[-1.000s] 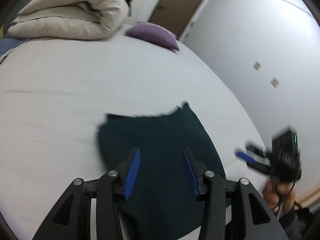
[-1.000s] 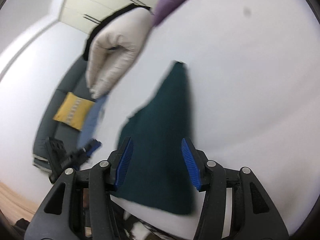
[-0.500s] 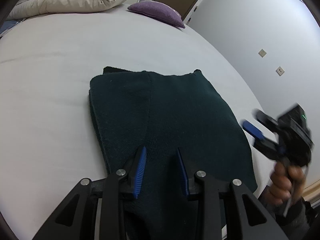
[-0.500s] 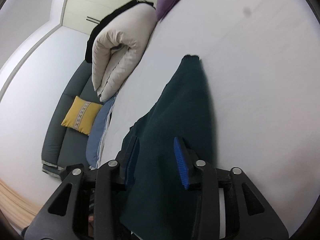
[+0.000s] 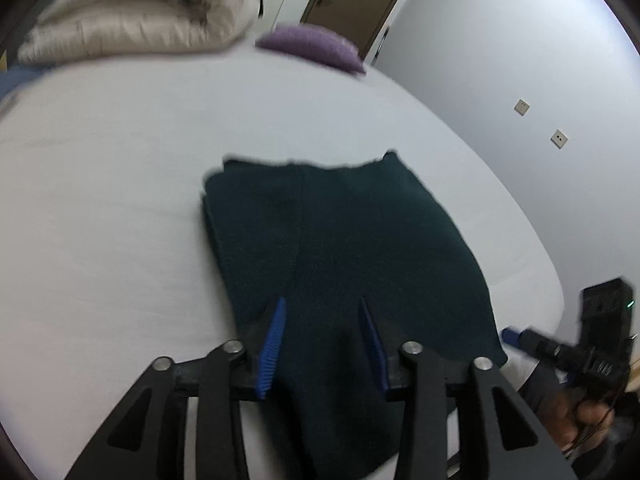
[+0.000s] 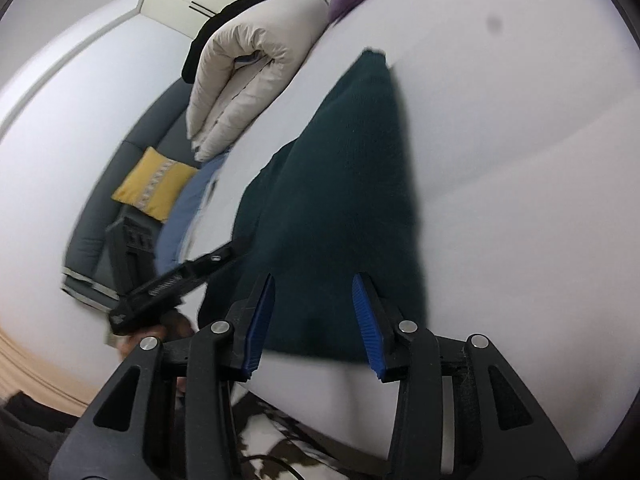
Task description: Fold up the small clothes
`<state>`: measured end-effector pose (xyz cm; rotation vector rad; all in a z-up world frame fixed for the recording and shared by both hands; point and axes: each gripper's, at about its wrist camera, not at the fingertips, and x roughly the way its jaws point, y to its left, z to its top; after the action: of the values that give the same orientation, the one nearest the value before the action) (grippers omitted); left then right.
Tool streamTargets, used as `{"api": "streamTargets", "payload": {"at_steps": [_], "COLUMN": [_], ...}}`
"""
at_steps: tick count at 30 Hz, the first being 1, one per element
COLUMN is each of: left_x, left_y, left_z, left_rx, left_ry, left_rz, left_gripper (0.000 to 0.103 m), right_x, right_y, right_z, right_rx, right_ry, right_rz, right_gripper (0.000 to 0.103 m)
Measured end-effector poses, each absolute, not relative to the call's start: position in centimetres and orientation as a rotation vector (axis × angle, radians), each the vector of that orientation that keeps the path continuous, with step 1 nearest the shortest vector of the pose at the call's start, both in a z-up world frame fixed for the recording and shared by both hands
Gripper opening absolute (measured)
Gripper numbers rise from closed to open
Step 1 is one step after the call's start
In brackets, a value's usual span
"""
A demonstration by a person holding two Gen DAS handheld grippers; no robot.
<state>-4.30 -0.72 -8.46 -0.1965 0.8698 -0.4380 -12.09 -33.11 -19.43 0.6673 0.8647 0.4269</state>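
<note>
A dark green knitted garment [image 5: 340, 240] lies folded flat on the white bed [image 5: 120, 200], its near end hanging over the bed's front edge. My left gripper [image 5: 323, 312] is open and empty just above the garment's near part. My right gripper [image 6: 313, 292] is open and empty over the garment's [image 6: 340, 184] near right corner. The right gripper also shows at the right edge of the left wrist view [image 5: 516, 338]. The left gripper shows in the right wrist view [image 6: 228, 254], low and to the left.
A rolled cream duvet [image 5: 152, 16] and a purple pillow [image 5: 312, 46] lie at the far end of the bed. A grey sofa with a yellow cushion [image 6: 154, 184] stands beyond the bed's left side. A white wall [image 5: 520, 60] runs along the right.
Both grippers narrowed their jaws over the garment half a second ago, and are now spread wider and drawn back a little. The garment lies as before.
</note>
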Motion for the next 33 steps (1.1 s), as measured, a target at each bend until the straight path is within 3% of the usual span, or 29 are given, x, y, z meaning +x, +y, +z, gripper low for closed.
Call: {"api": "streamTargets", "payload": {"at_steps": [2, 4, 5, 6, 8, 9, 10, 13, 20, 24, 30, 33], "left_x": [-6.0, -8.5, -9.6, -10.8, -12.9, -14.1, -14.7, -16.9, -18.3, -16.8, -11.8, -10.6], "left_y": [-0.6, -0.2, -0.2, -0.1, -0.1, -0.3, -0.4, -0.9, -1.1, -0.8, -0.2, -0.1], "left_z": [-6.9, -4.5, -3.5, -2.2, -0.1, 1.2, 2.2, 5.4, 10.6, 10.3, 4.5, 1.8], "left_rx": [-0.133, -0.085, -0.067, -0.045, 0.003, 0.035, 0.053, 0.103, 0.169, 0.109, -0.009, -0.021], "left_ry": [0.803, 0.681, 0.627, 0.557, 0.440, 0.378, 0.342, 0.218, 0.153, 0.272, 0.680, 0.777], "left_rz": [-0.369, -0.295, -0.261, -0.218, -0.155, -0.112, -0.077, 0.027, 0.124, 0.105, 0.012, 0.007], "left_gripper": [0.068, 0.096, 0.103, 0.103, 0.103, 0.103, 0.103, 0.103, 0.103, 0.103, 0.103, 0.103], "right_x": [-13.5, -15.3, -15.8, -16.4, -18.1, -18.9, -19.7, -21.7, -23.3, -23.6, -18.5, -16.7], "right_y": [-32.9, -32.3, -31.9, -32.4, -31.0, -30.3, -29.8, -28.3, -28.3, -26.7, -24.0, -23.3], "right_z": [-17.0, -13.5, -11.7, -10.0, -6.5, -4.9, -3.4, 0.0, 6.4, 7.9, 5.7, 3.3], "right_rx": [0.592, 0.462, 0.400, 0.350, 0.240, 0.203, 0.178, 0.126, 0.145, 0.083, 0.008, -0.003], "right_ry": [0.814, 0.721, 0.673, 0.629, 0.494, 0.421, 0.343, 0.159, 0.151, 0.149, 0.460, 0.590], "right_rz": [0.360, 0.260, 0.216, 0.184, 0.102, 0.063, 0.031, 0.011, 0.068, 0.076, -0.045, -0.089], "right_gripper": [0.041, 0.041, 0.042, 0.046, 0.066, 0.090, 0.103, 0.103, 0.103, 0.103, 0.103, 0.103]}}
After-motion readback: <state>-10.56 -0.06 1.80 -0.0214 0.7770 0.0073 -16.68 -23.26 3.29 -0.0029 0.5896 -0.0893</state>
